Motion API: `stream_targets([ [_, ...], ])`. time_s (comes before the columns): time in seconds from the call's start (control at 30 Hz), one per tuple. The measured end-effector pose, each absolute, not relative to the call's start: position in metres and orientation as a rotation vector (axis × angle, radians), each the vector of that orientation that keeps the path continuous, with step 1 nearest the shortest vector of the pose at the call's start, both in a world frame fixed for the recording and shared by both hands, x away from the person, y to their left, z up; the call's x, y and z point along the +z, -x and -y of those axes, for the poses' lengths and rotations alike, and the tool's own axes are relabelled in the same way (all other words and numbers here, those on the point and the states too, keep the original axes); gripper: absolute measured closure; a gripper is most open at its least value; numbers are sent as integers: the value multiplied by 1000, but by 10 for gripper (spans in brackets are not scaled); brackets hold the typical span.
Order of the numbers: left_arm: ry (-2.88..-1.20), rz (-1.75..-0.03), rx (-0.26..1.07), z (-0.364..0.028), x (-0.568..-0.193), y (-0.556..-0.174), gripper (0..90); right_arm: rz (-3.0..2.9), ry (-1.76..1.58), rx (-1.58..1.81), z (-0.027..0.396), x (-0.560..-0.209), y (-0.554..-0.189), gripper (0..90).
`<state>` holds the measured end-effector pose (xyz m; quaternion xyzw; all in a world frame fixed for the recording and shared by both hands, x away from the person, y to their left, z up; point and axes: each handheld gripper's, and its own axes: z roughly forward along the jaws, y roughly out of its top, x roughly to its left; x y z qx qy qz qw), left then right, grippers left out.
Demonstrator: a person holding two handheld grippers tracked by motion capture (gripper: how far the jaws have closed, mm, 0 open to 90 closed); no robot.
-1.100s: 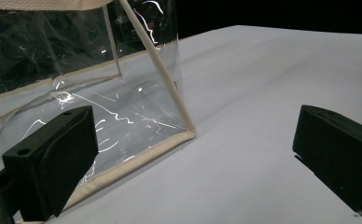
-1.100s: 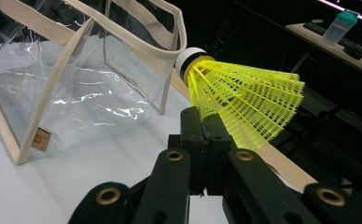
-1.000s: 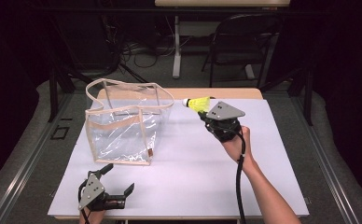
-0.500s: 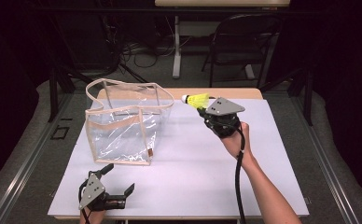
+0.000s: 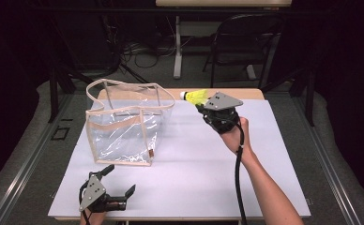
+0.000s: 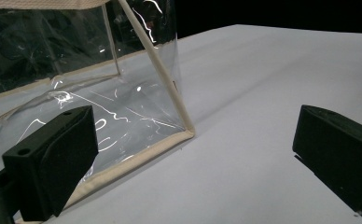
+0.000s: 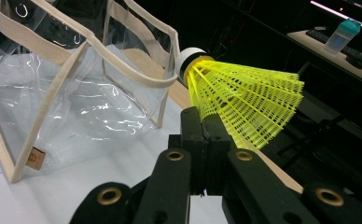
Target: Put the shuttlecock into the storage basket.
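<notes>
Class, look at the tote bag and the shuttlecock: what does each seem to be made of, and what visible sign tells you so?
Tote bag: walls look like clear glossy plastic film, creased, with bright glints; edges and handles look like beige woven webbing.
Shuttlecock, held in the right hand-held gripper: the yellow skirt looks like moulded plastic mesh; the white rounded tip with a dark band could be foam or cork.

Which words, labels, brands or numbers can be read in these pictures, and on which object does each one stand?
No text can be read here.
The small brown tag on the lower corner seam of the clear bag: a mark is printed on it, too small and blurred to read.
The yellow shuttlecock in the right gripper: no lettering is visible.
The bottle on the far desk: too small to tell.
</notes>
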<state>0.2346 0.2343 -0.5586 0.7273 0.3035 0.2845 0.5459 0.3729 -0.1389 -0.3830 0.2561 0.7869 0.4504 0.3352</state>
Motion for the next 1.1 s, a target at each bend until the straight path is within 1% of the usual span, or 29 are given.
stream_targets([
  [1.1,-1722,-718,672,-234,-559,-234,1,-2045,-627,1189,120,-360,-382,900],
])
